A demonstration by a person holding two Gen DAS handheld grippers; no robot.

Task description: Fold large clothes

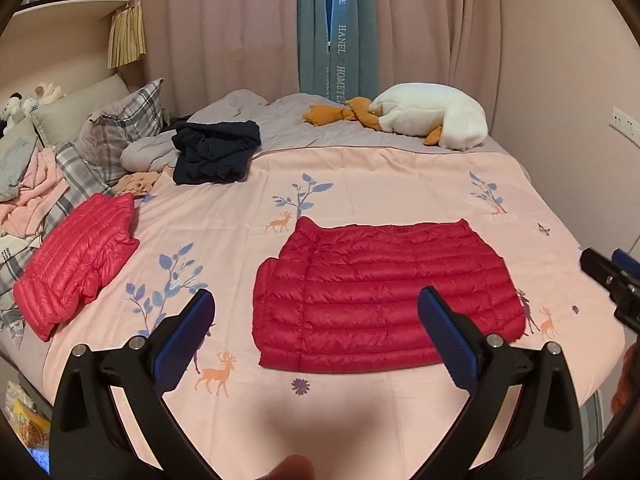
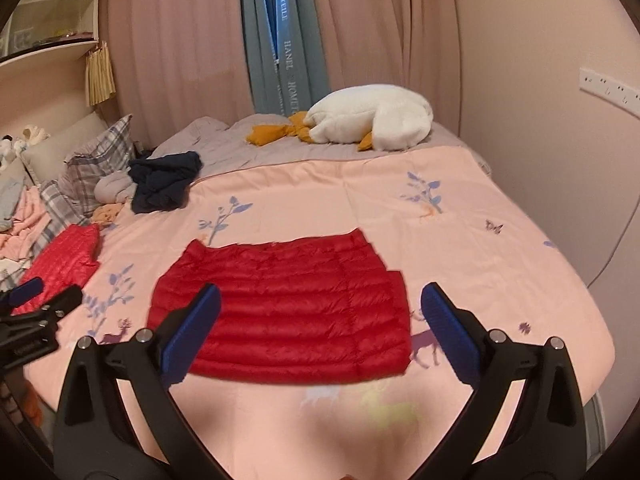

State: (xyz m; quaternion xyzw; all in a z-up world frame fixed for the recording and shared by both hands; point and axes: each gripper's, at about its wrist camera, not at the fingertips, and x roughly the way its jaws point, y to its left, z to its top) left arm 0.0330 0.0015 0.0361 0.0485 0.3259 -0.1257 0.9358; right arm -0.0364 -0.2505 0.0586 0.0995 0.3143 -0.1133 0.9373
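A dark red quilted down jacket [image 1: 380,300] lies flat and folded into a rectangle on the pink bedspread [image 1: 360,184]; it also shows in the right wrist view [image 2: 288,312]. My left gripper [image 1: 316,308] is open and empty, held above the bed's near edge, in front of the jacket. My right gripper [image 2: 320,304] is open and empty, also above the near edge. The right gripper shows at the right edge of the left wrist view [image 1: 612,280]. The left gripper shows at the left edge of the right wrist view [image 2: 36,312].
A folded bright red down jacket [image 1: 80,260] lies at the left of the bed. A dark navy garment [image 1: 216,152] is heaped near plaid pillows [image 1: 124,128]. A white plush goose [image 1: 432,120] lies at the far side. Curtains hang behind; a wall stands to the right.
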